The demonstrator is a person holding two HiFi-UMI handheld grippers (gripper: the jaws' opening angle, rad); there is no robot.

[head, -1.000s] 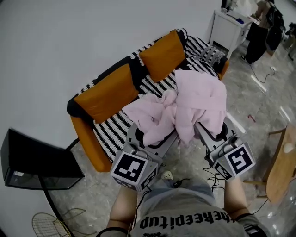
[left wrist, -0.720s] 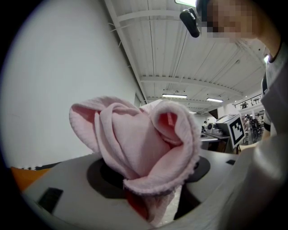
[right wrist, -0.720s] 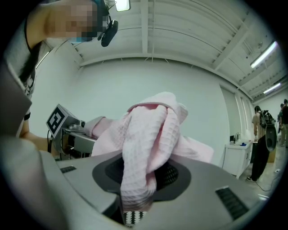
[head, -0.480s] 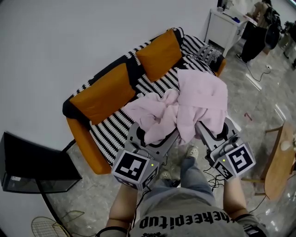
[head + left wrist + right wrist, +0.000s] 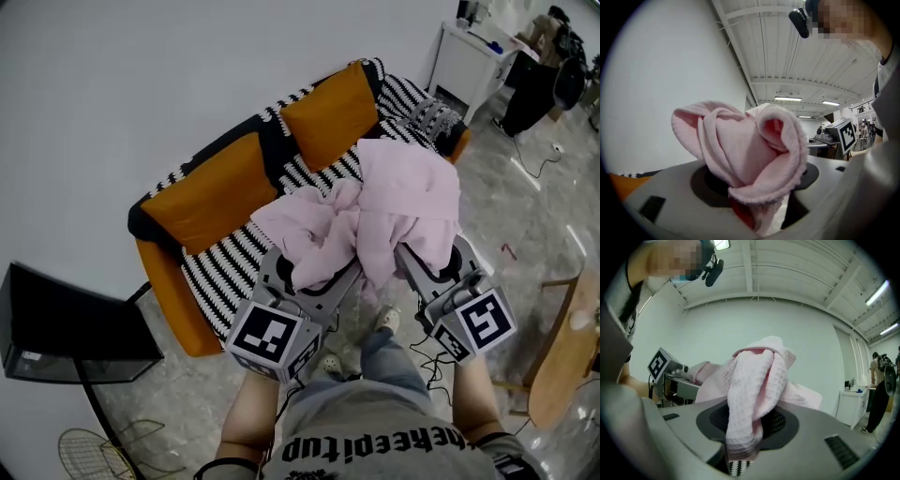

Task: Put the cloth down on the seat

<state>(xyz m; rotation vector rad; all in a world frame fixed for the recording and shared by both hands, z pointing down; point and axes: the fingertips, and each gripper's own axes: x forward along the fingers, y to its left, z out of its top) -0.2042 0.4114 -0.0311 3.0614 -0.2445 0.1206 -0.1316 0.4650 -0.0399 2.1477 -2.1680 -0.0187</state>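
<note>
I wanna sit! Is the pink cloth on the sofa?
No. The crumpled pink waffle cloth is held up by the left gripper and right gripper, off the striped sofa seat.

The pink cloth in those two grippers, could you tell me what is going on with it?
A person holds a gripper in each hand, and both the left gripper and the right gripper are clamped on the pink cloth. The cloth is held up, bunched, in front of the orange sofa, and is not yet down on its striped seat.

Left tongs (image 5: 314, 274), right tongs (image 5: 434, 260) (both clamped)
</note>
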